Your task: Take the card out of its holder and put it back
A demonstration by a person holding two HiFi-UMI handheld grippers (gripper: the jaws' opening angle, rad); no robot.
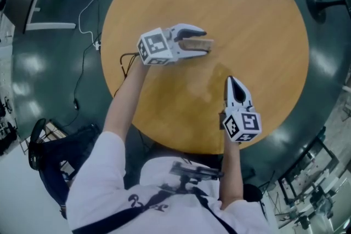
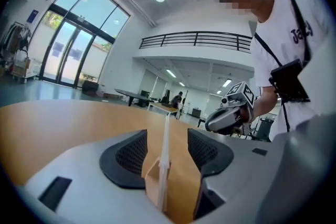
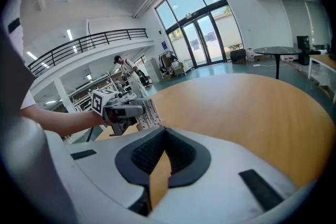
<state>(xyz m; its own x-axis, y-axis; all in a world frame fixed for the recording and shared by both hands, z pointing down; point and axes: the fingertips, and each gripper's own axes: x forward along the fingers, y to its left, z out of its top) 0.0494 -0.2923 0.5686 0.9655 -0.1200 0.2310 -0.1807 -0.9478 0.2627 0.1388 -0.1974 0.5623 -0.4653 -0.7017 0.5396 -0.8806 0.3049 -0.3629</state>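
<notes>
Left gripper [image 1: 197, 40] is the nearer one, its jaws spread wide and straddling the wooden holder [image 2: 151, 180] on the round table [image 1: 258, 13]. Card [image 2: 166, 136] stands upright in the slot, edge-on, its plane running along the jaws. It sits midway between the pads, seemingly touching neither. Closing would pinch its flat faces. Right gripper [image 1: 232, 85] is closed on nothing, well apart, nearer the person.
</notes>
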